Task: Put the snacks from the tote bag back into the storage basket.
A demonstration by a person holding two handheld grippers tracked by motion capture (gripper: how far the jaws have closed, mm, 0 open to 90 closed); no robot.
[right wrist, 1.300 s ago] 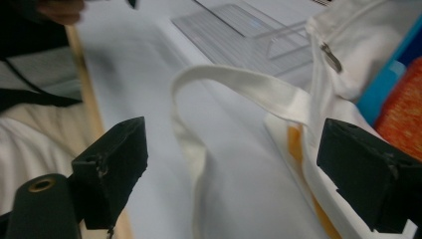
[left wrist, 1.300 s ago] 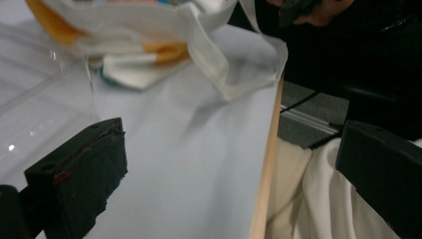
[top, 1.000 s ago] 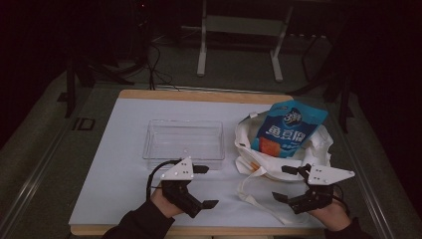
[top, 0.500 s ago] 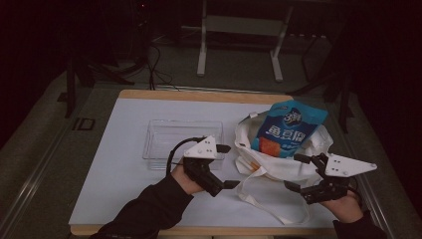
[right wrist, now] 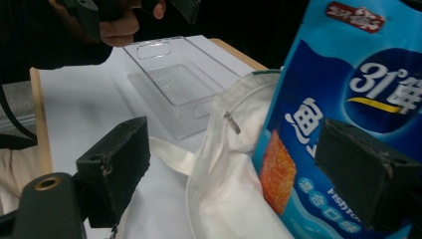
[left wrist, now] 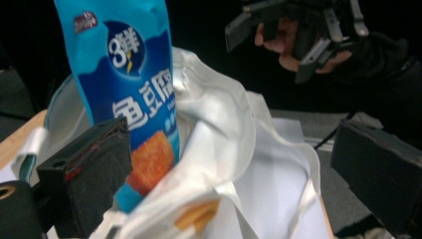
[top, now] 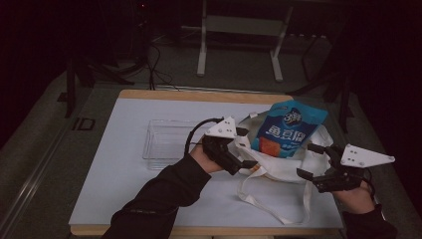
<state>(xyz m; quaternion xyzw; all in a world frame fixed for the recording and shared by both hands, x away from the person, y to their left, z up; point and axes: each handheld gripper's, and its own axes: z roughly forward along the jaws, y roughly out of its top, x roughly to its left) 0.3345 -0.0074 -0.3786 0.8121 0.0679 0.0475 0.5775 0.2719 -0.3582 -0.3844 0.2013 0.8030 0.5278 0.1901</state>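
While its padded black jaws are spread wide apart with nothing clamped between them, the left gripper (top: 245,148) is held at the left edge of a white cloth bag (top: 293,164), close against the fabric; whether a jaw touches the cloth cannot be told. Seen from the left gripper view, the bag (left wrist: 234,149) is soft and creased, with a folded, rumpled rim and flat woven straps. A glossy blue snack packet (top: 288,127) is stood upright in the bag's mouth, smooth and shiny, printed with white characters and an orange square; its lower part is sunk inside the cloth.

The right gripper (top: 318,162) is held at the bag's right side, its blocky jaws likewise wide apart and empty. In the right gripper view the packet (right wrist: 348,114) is seen between and beyond those jaws, not gripped.

A clear, rigid plastic tray (top: 166,142), rectangular with a ribbed floor, is lain flat just left of the bag. Everything is rested on a white table (top: 124,179) with a pale wooden edge.
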